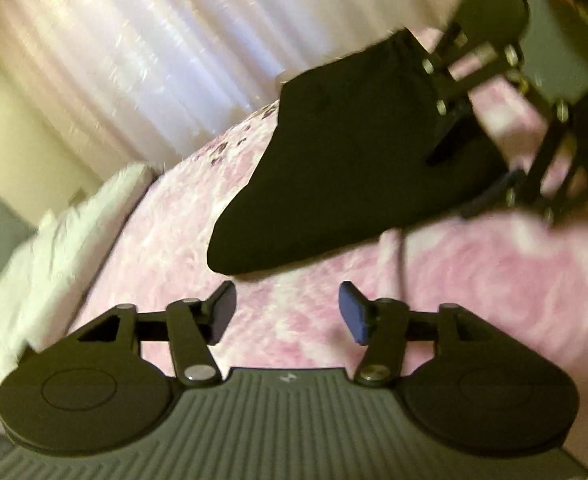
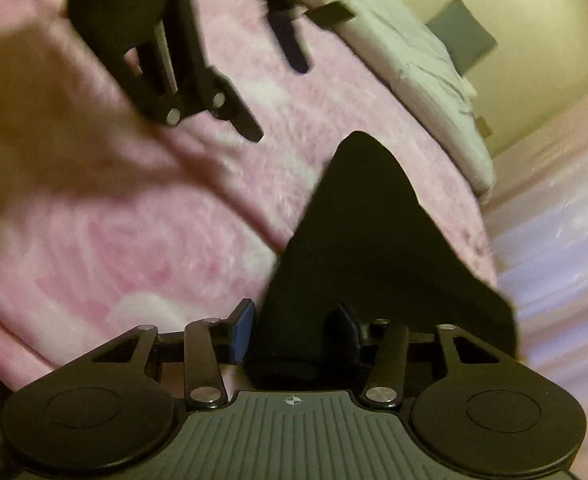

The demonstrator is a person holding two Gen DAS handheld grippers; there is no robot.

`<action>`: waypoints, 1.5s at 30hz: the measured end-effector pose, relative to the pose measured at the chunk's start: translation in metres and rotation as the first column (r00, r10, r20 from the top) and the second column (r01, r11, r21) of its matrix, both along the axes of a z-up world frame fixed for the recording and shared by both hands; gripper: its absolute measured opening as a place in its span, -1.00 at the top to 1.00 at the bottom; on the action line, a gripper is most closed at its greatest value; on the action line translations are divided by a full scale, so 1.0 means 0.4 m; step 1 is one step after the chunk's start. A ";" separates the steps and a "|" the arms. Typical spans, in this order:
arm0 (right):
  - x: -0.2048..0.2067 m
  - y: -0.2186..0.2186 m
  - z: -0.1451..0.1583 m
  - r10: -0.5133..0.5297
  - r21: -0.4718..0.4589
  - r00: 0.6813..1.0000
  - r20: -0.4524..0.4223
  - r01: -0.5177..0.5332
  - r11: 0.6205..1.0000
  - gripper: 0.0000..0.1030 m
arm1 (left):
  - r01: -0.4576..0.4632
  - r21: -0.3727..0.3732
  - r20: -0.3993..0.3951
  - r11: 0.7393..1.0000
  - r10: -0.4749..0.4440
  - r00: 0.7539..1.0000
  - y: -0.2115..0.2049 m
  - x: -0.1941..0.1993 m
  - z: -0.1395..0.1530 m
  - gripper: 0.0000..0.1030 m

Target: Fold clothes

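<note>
Black garment (image 1: pixel 346 168), solid black with no pattern showing. Under it the bedspread (image 1: pixel 494 280) is mottled pink and white, with a few darker purplish specks along its far edge. The pillow (image 1: pixel 53 240) is plain white. The curtain (image 1: pixel 133 48) runs in pale pink and lilac vertical bands. Cream-yellow wall (image 2: pixel 534 20). Left gripper (image 1: pixel 287 310): black arms, dark blue pads, ribbed grey body.

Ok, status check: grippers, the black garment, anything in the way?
Left gripper open, empty. Right gripper around black garment edge, grip unclear. Garment on pink blanket. Nothing in the way.
</note>
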State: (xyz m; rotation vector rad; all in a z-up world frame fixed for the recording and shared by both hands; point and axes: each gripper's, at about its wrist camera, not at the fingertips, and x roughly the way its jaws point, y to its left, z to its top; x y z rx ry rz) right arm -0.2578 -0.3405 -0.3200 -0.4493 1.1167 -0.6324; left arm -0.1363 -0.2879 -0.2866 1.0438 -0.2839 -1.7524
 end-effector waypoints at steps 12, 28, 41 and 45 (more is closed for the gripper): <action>-0.145 0.018 0.114 0.020 0.039 1.000 0.014 -0.020 0.999 0.68 | 0.388 -0.050 0.480 0.920 -0.318 0.818 -0.125 -0.077 -0.154 -0.05; -0.181 0.164 0.023 0.202 -0.208 0.979 -0.030 -0.204 0.957 0.14 | 0.223 -0.037 0.463 0.974 -0.181 0.868 0.080 -0.094 -0.039 0.80; -0.308 0.163 0.009 0.129 -0.274 0.982 -0.141 -0.164 0.948 0.67 | 0.204 -0.036 0.363 0.978 -0.178 0.915 0.165 -0.186 -0.095 0.77; -0.297 0.155 0.006 0.098 -0.262 0.990 -0.103 -0.122 0.957 0.66 | 0.191 -0.057 0.391 0.980 -0.154 0.907 0.171 -0.173 -0.086 0.76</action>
